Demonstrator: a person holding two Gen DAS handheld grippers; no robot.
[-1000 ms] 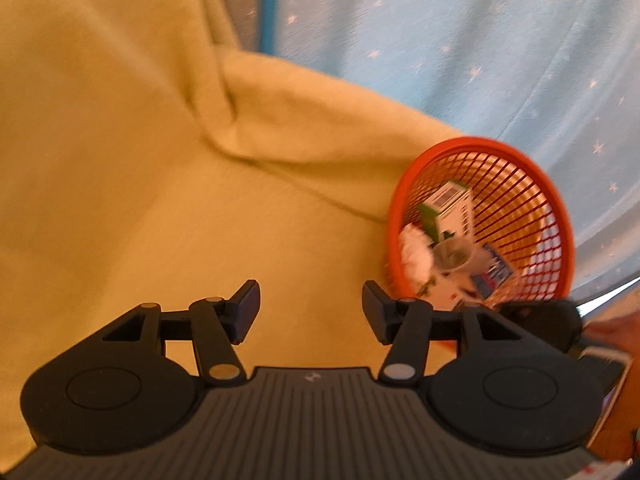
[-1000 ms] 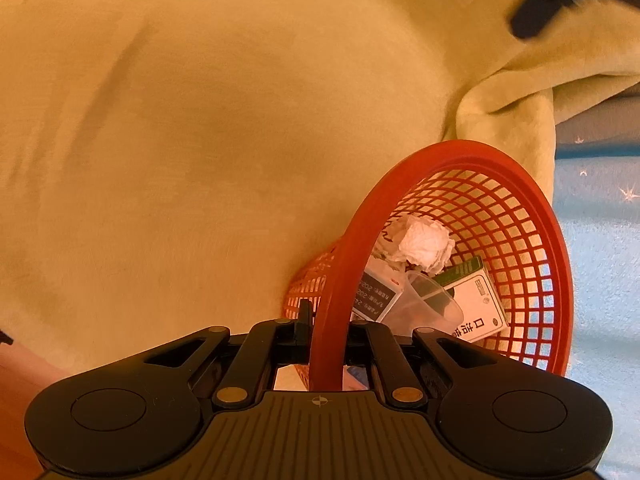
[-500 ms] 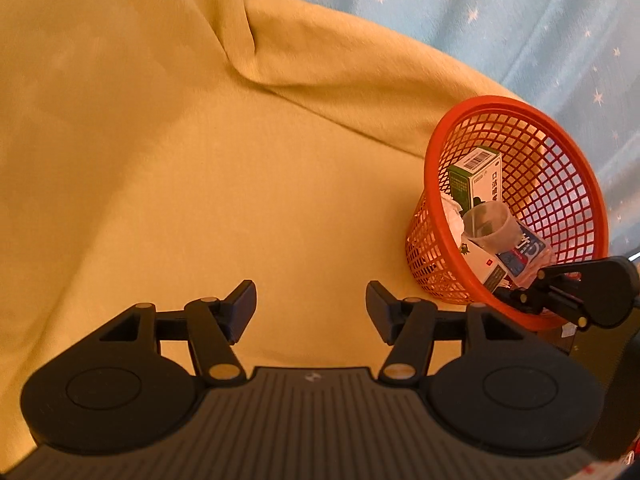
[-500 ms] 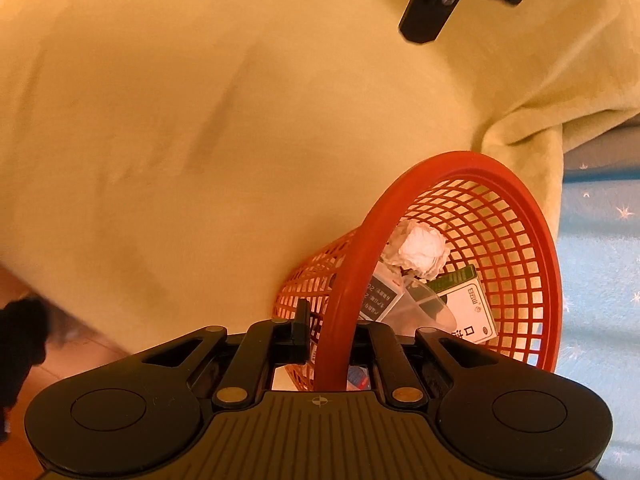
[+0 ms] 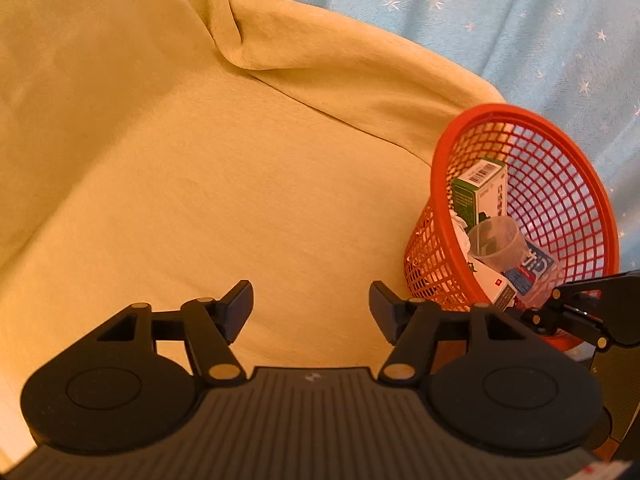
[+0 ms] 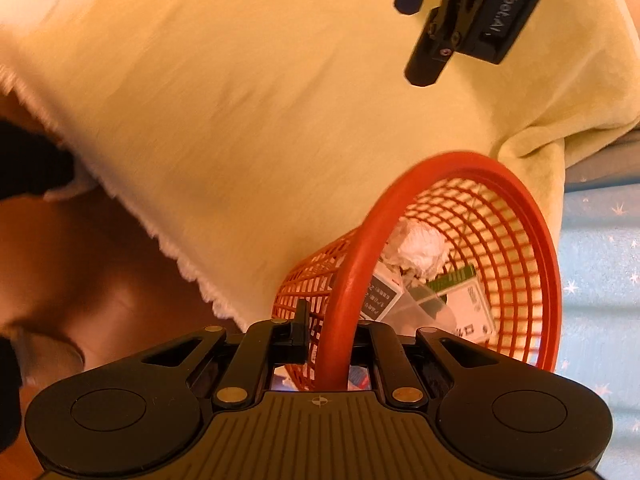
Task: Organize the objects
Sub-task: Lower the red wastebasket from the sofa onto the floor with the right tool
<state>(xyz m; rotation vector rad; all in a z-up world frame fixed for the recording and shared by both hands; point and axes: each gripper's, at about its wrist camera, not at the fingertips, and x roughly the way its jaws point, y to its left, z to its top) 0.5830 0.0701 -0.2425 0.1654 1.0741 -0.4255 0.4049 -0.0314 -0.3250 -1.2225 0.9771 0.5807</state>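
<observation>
A red mesh basket [image 6: 448, 160] is tilted over the yellow cloth [image 6: 240, 120]. My right gripper [image 6: 336, 338] is shut on its near rim, one finger outside the wall and one inside. Inside lie a crumpled white paper [image 6: 420, 248], a green-and-white box [image 6: 470, 310], a clear plastic cup [image 6: 424, 314] and a dark-labelled white box [image 6: 380, 294]. In the left wrist view the basket [image 5: 440, 184] is at the right, with the box [image 5: 480, 196], the cup [image 5: 496, 240] and a blue packet [image 5: 532, 268]. My left gripper [image 5: 312, 306] is open over bare cloth, holding nothing.
The yellow cloth [image 5: 200, 160] is folded at the back. A pale blue starry fabric [image 5: 520, 40] hangs behind the basket. In the right wrist view the cloth's frayed edge [image 6: 188, 272] runs over a brown surface [image 6: 80, 260]. The left gripper [image 6: 420, 32] hangs at the top.
My right gripper has drawn back with the basket, so the cloth's edge and the brown surface have come into view. The left gripper stays open and now looms larger in the right view.
</observation>
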